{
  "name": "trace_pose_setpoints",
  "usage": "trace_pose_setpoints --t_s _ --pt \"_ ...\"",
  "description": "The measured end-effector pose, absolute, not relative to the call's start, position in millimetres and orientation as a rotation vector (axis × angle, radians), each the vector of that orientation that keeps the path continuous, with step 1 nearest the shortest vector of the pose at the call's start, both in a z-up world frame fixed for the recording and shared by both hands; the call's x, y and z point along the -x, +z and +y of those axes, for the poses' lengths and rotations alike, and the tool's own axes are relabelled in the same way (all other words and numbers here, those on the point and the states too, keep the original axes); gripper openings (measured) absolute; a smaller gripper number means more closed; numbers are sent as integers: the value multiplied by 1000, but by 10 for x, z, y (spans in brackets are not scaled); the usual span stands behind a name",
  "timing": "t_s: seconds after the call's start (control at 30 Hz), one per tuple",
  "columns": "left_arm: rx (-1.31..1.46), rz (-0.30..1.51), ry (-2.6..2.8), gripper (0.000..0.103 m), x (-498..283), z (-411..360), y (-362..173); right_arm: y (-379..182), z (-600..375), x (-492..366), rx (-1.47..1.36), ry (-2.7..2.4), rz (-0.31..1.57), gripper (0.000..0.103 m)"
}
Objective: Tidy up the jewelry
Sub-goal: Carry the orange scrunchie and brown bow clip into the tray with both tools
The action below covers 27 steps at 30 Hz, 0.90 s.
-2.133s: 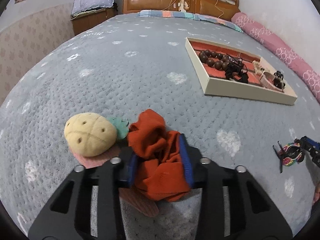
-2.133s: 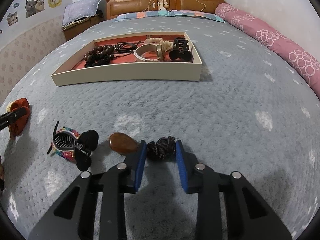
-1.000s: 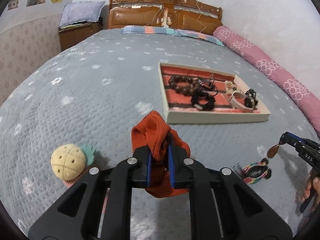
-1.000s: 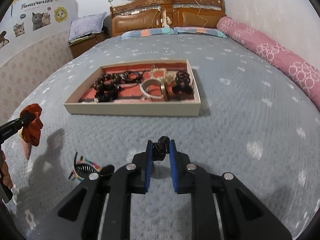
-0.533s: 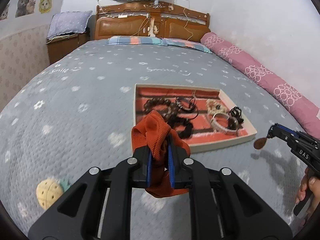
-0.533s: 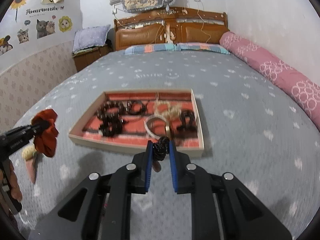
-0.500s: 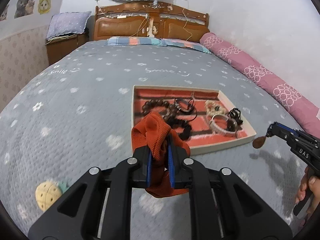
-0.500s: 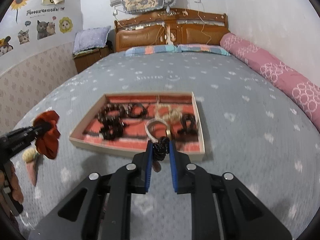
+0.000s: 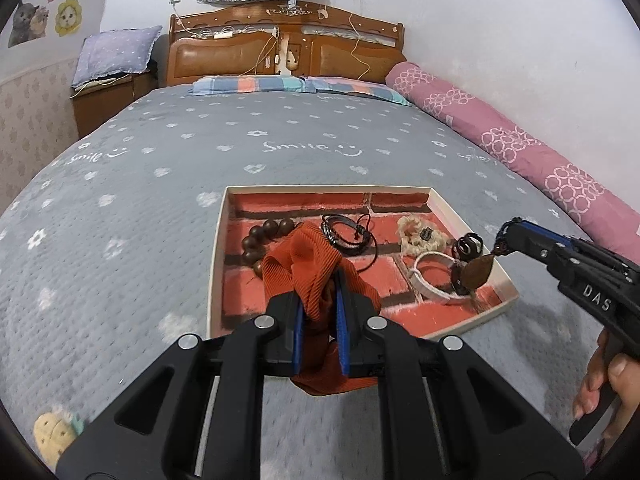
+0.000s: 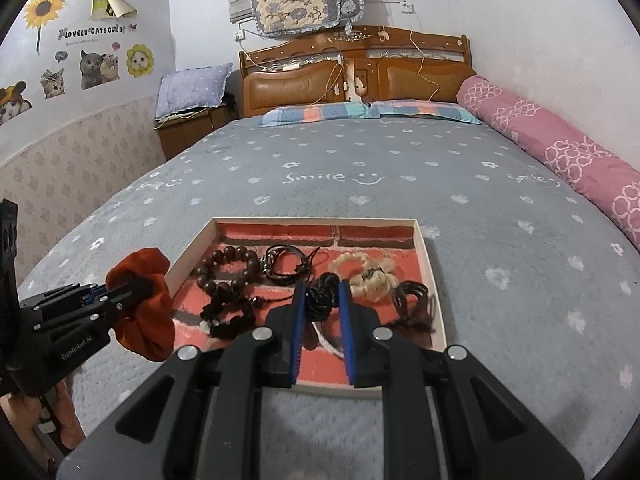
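A: The left claw (image 9: pixel 318 300) is pinched tight on an orange scrunchie (image 9: pixel 308 264), which bulges out above and below the blue pads and covers part of the tray's near left corner.

B: And the right claw (image 10: pixel 322 300)?

A: Nearly closed on a black braided cord (image 10: pixel 322 294). From its own camera only the knot between the fingers shows. In the left view a brown teardrop pendant (image 9: pixel 476 272) hangs from that claw's tip, over the tray's near right corner.

B: Both held off the bed?

A: Yes, both hang over the near edge of the tray (image 10: pixel 424 248). How high, I cannot tell.

B: What lies in it?

A: On the left, dark wooden beads (image 10: pixel 230 266); the scrunchie hides most of them in the left view. Behind, at the middle, black leather cords (image 9: pixel 346 232). To the right, a cream scrunchie (image 10: pixel 370 274), a white bangle (image 9: pixel 430 280) partly behind the pendant, and a black hair clip (image 10: pixel 414 300). The right claw's fingers cut off the tray's near middle.

B: Anything else?

A: A yellow plush clip (image 9: pixel 52 434) at the near left, blurred and cut by the frame edge. Far off, the headboard (image 10: pixel 356 76) and a pink bolster (image 9: pixel 504 140) along the right.
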<state>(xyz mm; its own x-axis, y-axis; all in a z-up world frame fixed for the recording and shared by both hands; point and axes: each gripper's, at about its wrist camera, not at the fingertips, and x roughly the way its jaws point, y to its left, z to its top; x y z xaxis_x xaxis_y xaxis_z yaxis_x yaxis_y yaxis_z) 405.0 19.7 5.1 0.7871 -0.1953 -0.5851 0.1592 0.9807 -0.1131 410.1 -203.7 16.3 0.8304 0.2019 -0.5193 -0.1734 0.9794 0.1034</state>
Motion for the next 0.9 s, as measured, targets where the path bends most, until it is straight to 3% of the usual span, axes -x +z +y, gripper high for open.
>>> trace_pose_setpoints --t_s 0.37,0.9 --pt "40 665 -158 12 -4590 106 -301 -140 -2112 -4490 -76 198 576 17" --pt "43 703 -136 16 -4768 234 -535 -393 -2094 -4626 -48 184 649 17"
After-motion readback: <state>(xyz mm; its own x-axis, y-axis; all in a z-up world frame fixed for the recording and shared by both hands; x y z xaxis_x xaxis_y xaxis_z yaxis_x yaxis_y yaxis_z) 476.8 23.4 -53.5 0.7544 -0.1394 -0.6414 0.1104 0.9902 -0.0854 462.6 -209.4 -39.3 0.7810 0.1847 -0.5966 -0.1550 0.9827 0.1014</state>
